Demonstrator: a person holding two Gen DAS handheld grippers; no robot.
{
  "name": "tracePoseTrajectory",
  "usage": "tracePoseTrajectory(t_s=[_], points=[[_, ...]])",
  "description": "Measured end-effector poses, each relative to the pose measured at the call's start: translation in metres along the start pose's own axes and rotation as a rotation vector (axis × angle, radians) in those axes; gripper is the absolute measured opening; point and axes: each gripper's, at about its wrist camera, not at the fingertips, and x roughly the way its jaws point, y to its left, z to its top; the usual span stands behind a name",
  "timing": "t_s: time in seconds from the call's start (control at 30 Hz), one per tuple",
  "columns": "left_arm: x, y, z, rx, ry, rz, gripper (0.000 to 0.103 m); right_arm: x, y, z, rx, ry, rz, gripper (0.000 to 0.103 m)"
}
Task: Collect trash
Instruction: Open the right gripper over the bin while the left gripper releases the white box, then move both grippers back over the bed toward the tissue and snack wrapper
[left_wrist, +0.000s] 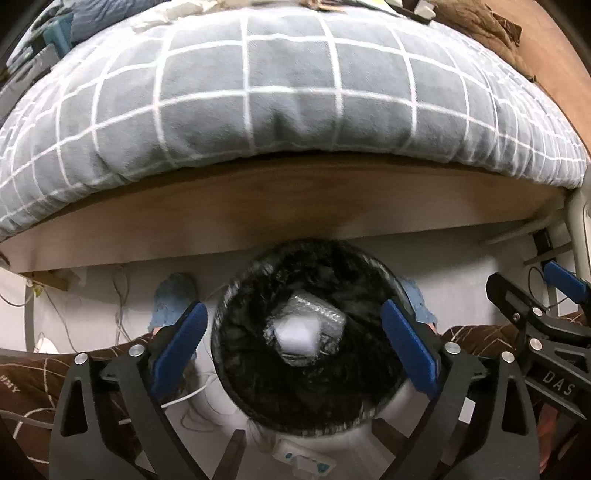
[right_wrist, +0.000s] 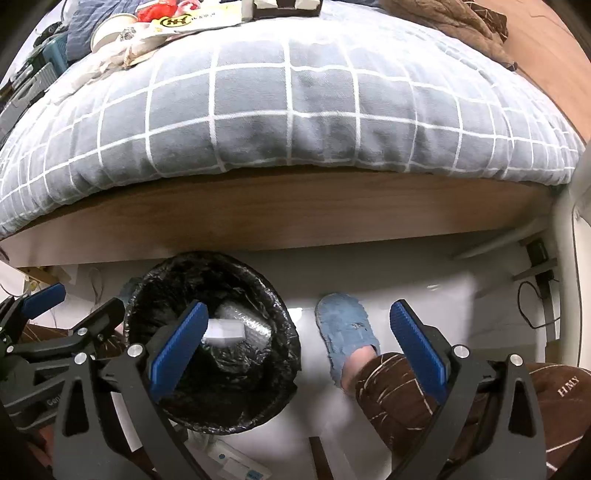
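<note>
Left wrist view first: the left gripper (left_wrist: 291, 343) is held over the bin (left_wrist: 236, 295), its blue jaws spread wide with nothing pinched between them. Straight below, a white piece of trash (left_wrist: 297, 336) is seen lying on bubble wrap (left_wrist: 332, 317) inside the black liner. From the right wrist view, the right gripper (right_wrist: 299, 350) is also seen with jaws spread and empty, its left finger (right_wrist: 181, 350) over the bin's opening, its other finger beside a blue slipper (right_wrist: 343, 325) worn on a foot. Brown patterned trousers (right_wrist: 399, 398) are seen nearest the lens. Beyond the bin, a wooden bed frame (right_wrist: 295, 214) is met, then a grey checked duvet (right_wrist: 295, 122), with more litter (right_wrist: 166, 22) scattered at its far edge.
</note>
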Motion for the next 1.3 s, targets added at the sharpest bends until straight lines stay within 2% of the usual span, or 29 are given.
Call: tracePoseTrajectory(t_s=[0.37, 0.5, 0.93, 1.3], points=[[-0.042, 0.033, 0.027, -0.057, -0.160, 0.046, 0.097, -0.033, 0.013, 0.025, -0.041, -0.155, 0.006, 0.095], [-0.060, 0.046, 0.041, -0.069, -0.237, 0.094, 0.097, -0.040, 0.022, 0.034, -0.074, -0.198, 0.013, 0.095], [-0.070, 0.092, 0.085, -0.161, -0.335, 0.114, 0.097, -0.045, 0.038, 0.089, -0.106, -0.291, 0.052, 0.095], [-0.061, 0.118, 0.144, -0.188, -0.372, 0.138, 0.096, -0.032, 0.051, 0.152, -0.111, -0.314, 0.072, 0.095]])
